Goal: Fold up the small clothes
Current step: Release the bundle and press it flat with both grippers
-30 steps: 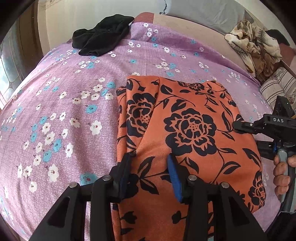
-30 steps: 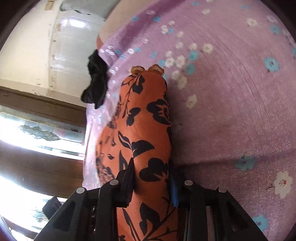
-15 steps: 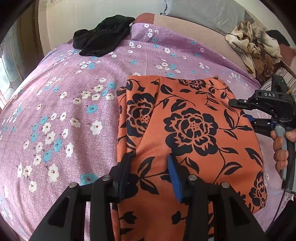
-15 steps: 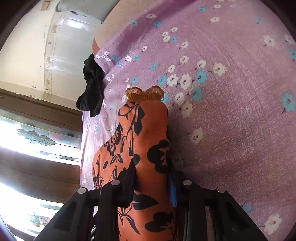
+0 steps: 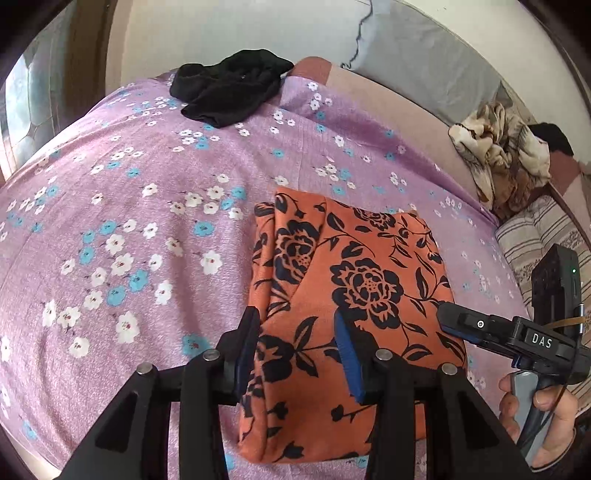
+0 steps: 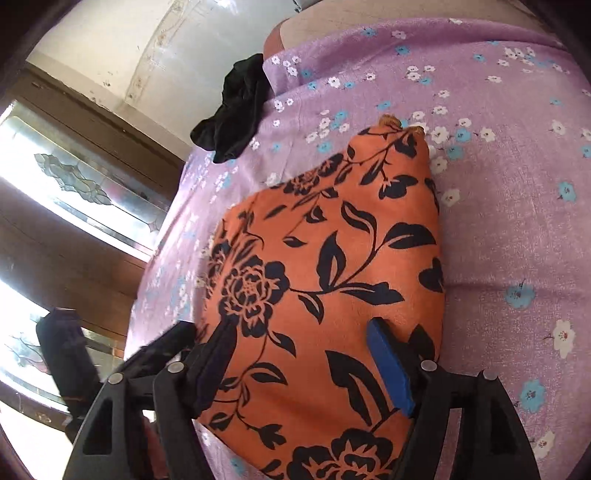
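Folded orange garment on the bed, both grippers over its near edge

My left gripper [image 5: 297,354] has its fingers spread, astride the orange floral garment [image 5: 351,280] on the purple bedsheet [image 5: 129,206]; my right gripper [image 6: 299,365] is released too. I judge the cloth soft, light and limp, best pinched at a folded edge. Only the right view shows its gathered orange end, only the left the black garment [image 5: 229,88] whole, well beyond

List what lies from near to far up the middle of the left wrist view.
left gripper → orange floral garment → purple flowered bedsheet → black clothing → wall
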### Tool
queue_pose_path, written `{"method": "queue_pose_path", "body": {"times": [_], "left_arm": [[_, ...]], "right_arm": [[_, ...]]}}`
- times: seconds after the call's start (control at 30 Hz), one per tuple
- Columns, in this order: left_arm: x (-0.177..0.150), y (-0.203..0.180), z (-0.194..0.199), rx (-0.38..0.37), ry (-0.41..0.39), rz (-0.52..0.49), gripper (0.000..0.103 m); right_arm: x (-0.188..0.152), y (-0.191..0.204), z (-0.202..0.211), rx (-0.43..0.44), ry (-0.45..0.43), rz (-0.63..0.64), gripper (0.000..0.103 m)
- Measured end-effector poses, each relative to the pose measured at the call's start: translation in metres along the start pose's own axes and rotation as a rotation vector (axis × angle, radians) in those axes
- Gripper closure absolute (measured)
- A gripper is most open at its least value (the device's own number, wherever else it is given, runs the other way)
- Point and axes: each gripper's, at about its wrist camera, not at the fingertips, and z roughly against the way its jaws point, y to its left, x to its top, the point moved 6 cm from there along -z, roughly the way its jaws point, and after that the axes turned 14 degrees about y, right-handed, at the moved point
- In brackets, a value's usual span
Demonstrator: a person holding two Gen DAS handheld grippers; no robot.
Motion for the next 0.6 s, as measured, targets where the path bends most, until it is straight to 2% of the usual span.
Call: {"method": "queue_pose_path", "body": {"times": [0.03, 0.07, 0.1, 0.17, 0.2, 0.33, 0.4, 0.43, 0.5, 0.53, 0.6], "left_arm": [[-0.007, 0.008, -0.007, -0.028, 0.038, 0.034, 0.061], [-0.017, 0.018, -0.023, -0.089, 0.119, 0.082, 0.064], [-0.029, 0.027, -0.044, -0.137, 0.211, 0.129, 0.076], [-0.036, 0.035, -0.042, -0.192, 0.166, 0.153, 0.078], [-0.036, 0.034, -0.038, -0.195, 0.167, 0.158, 0.082], [-0.032, 0.03, -0.034, -0.185, 0.193, 0.147, 0.082], [-0.024, 0.028, -0.029, -0.178, 0.19, 0.145, 0.075], [-0.015, 0.027, -0.023, -0.16, 0.163, 0.133, 0.07], [0.008, 0.023, -0.014, -0.148, 0.101, 0.11, 0.043], [0.022, 0.023, -0.013, -0.156, 0.091, 0.099, 0.04], [0.049, 0.019, -0.032, -0.172, 0.128, 0.074, 0.04]], "right_arm": [[0.0, 0.001, 0.001, 0.003, -0.01, 0.005, 0.027], [0.0, 0.001, 0.001, 0.007, -0.009, 0.0, 0.026], [0.002, 0.001, 0.0, 0.012, -0.006, -0.005, 0.025], [0.004, 0.001, -0.001, 0.013, -0.001, -0.002, 0.025], [0.004, 0.001, -0.002, 0.02, 0.006, 0.0, 0.025], [0.002, -0.002, 0.0, 0.027, -0.001, 0.014, 0.025], [0.002, -0.004, 0.002, 0.037, -0.002, 0.005, 0.024], [0.002, -0.004, 0.003, 0.04, -0.002, 0.005, 0.024], [0.002, -0.004, 0.003, 0.046, -0.001, 0.01, 0.024], [0.002, -0.004, 0.003, 0.048, -0.001, 0.01, 0.024], [0.001, -0.004, 0.004, 0.054, -0.002, 0.007, 0.024]]}}
